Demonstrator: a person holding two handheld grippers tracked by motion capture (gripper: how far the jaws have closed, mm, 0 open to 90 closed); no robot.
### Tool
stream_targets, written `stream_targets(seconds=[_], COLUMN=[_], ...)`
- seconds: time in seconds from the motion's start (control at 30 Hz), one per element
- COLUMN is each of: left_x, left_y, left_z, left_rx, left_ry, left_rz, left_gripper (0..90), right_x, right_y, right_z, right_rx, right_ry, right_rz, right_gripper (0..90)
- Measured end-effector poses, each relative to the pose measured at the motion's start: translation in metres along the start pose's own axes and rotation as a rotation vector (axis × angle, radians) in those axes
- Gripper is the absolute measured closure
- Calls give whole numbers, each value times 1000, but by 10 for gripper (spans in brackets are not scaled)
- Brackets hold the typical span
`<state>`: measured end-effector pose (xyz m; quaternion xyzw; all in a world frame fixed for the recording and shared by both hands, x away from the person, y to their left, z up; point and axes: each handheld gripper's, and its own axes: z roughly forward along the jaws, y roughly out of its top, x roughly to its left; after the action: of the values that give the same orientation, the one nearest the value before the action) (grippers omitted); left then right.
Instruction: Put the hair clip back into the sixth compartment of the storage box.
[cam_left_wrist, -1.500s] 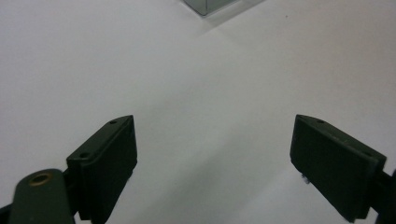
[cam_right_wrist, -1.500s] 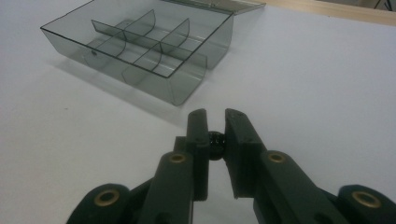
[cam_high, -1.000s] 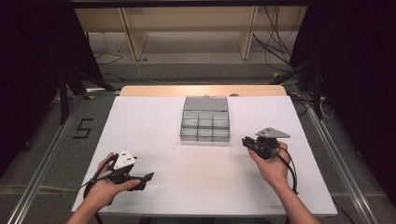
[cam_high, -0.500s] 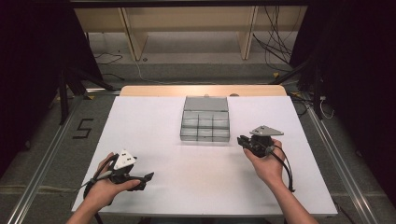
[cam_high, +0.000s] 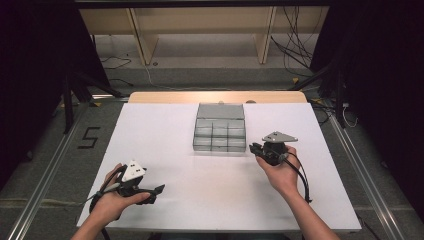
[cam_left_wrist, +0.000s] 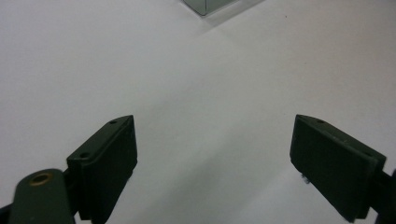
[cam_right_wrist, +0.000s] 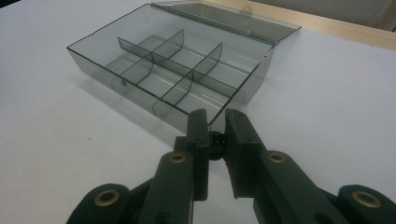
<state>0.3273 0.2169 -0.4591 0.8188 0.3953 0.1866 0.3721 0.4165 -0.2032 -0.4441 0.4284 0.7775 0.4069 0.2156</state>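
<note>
- High view: we see the right gripper (cam_high: 256, 148) hanging just beside the near right corner of the clear compartment box (cam_high: 220, 131), which sits mid-table on the white table (cam_high: 150, 130) with its lid thrown back toward the far edge; the left gripper (cam_high: 155, 191) rests low near the front left of the table, well apart from the box; we judge the step in hand to be the carry of a small part to the box, with the drop not yet made.
- Left gripper view: its jaws stand wide apart with bare white table between them and nothing held; one corner of the box (cam_left_wrist: 205, 5) peeks in at the top edge, far off.
- Right gripper view: the right gripper (cam_right_wrist: 215, 135) has its jaws drawn nearly together, pinching a small dark object (cam_right_wrist: 215, 139); we cannot tell what the object is; the tips sit close by the near wall of the box (cam_right_wrist: 116, 81); the box is split by dividers into six compartments, and every one we can see looks empty; the lid (cam_right_wrist: 233, 19) lies open behind; we reckon the next move calls for lifting the tips over the wall, settling above one compartment, then easing the jaws apart so the piece falls inside and not onto the table.
</note>
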Motion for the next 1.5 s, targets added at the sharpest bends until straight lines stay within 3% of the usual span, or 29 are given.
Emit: stream_targets(seconds=[1.5], left_x=[-1], left_y=[0], left_z=[0], left_rx=[-1], left_ry=[-2], left_rz=[3], left_gripper=[144], right_x=[8], right_y=[31], right_z=[27], right_rx=[38], right_ry=[0], right_rz=[-37], right_gripper=[812])
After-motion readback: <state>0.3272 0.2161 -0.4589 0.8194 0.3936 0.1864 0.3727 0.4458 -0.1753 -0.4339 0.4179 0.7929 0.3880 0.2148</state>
